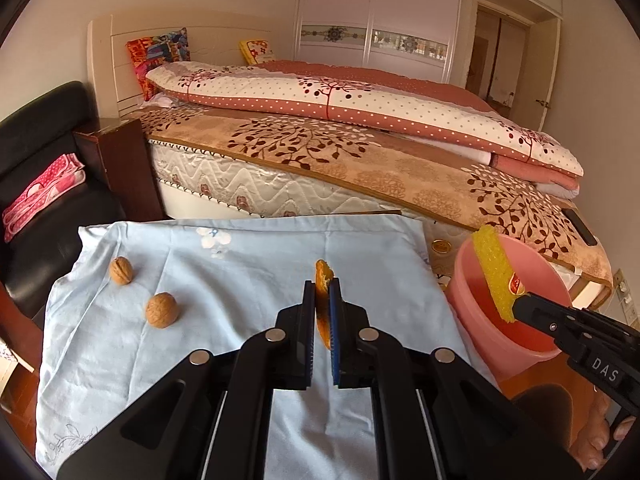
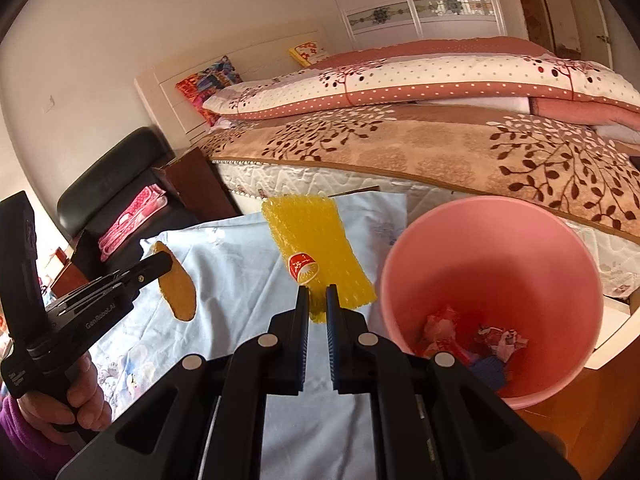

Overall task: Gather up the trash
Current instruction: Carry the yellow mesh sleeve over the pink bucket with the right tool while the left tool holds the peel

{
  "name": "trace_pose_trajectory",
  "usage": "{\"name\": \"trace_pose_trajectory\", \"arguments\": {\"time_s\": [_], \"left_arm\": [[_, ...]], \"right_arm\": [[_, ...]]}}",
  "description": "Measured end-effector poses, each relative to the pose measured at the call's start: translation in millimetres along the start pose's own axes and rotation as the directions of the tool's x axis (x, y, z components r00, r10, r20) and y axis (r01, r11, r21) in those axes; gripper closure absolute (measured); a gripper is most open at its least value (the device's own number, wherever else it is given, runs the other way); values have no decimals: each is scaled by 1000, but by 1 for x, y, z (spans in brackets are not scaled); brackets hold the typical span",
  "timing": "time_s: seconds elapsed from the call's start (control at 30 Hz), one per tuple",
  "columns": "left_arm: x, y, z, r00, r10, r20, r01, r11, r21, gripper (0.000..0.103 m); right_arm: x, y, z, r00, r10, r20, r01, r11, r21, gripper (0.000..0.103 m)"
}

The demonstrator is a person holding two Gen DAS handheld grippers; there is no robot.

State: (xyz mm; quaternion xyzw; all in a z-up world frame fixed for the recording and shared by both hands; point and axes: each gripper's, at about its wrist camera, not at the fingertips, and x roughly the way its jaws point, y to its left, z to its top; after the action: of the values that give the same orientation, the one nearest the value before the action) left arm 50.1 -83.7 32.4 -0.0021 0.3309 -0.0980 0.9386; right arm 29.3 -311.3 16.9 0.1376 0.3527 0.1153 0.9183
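Right wrist view shows the right tool point(image 2: 318, 300) clamped on a light, squashy yellow foam net point(image 2: 320, 240) by its near edge, pink bin point(image 2: 492, 216) just right.

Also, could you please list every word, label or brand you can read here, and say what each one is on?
"DAS": right gripper, on its side.
"GenRobot.AI": left gripper, on its side.
"Data Collection System": left gripper's handle, small but legible.
Red sticker on the yellow foam net: unreadable.
Gold tag on the mattress: blurred.
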Motion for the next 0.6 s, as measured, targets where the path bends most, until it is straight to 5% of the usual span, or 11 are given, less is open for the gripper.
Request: {"name": "trace_pose_trajectory", "arguments": {"time_s": [0.6], "left_arm": [[30,-109,18,966,-256,-28,258,959,119,97]], "right_arm": [[-18,-87,-7,983,-184,19,178,967,183,95]]}}
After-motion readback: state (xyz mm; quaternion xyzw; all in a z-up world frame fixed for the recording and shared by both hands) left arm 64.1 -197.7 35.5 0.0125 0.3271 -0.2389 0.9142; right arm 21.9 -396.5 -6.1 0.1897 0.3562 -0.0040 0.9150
